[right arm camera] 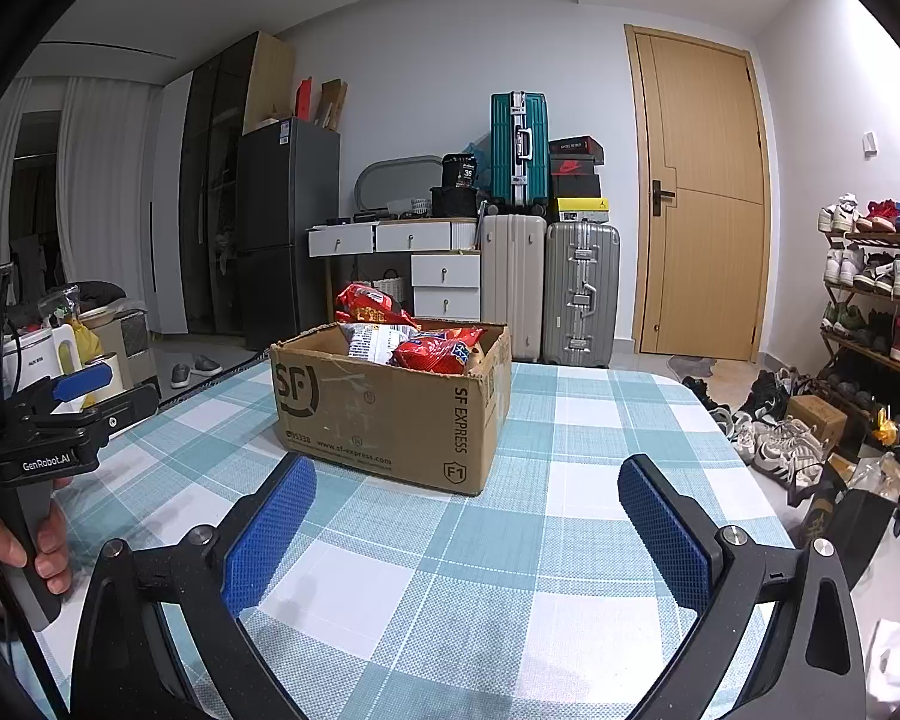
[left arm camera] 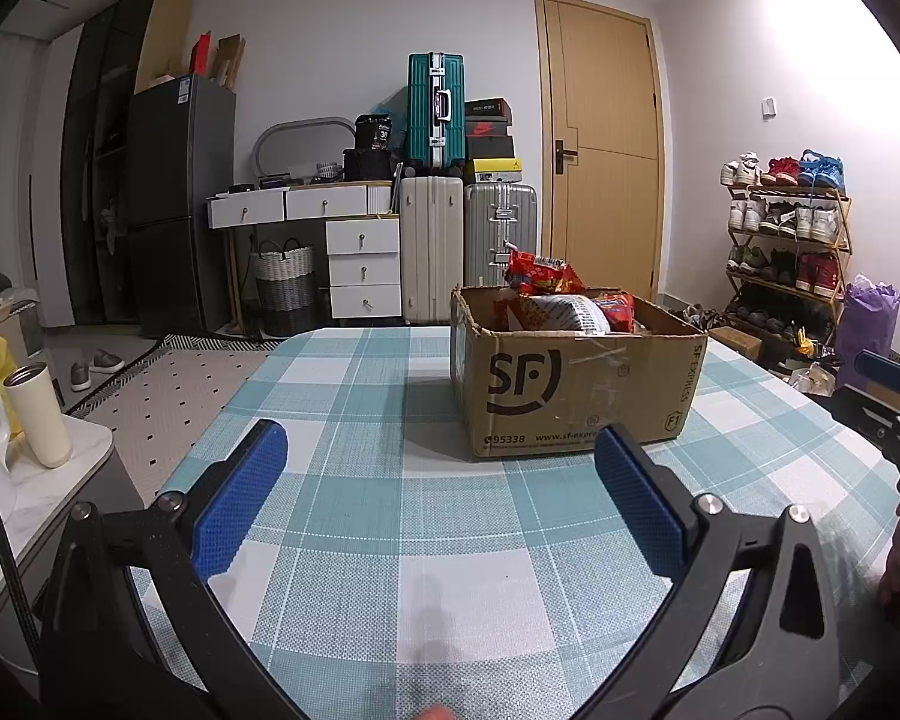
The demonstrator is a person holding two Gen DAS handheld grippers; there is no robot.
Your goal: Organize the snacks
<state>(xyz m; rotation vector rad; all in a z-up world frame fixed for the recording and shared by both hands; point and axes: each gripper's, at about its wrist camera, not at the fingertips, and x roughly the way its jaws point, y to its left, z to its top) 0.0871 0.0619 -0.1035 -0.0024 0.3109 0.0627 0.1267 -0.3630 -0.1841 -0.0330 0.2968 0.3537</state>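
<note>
Both grippers, left [left arm camera: 441,480] and right [right arm camera: 468,516], hover wide open and empty above the checked table [left arm camera: 390,540], the box [left arm camera: 570,384] just ahead; its snack bags [right arm camera: 432,351] look light, crinkly, crushable, best pinched gently at a top seam

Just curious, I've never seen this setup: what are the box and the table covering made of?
The SF Express box looks like plain brown corrugated cardboard, matte, with creased, worn edges. The checked tablecloth seems to be woven vinyl or fabric: a fine mesh texture shows, though which one I can't tell.
</note>
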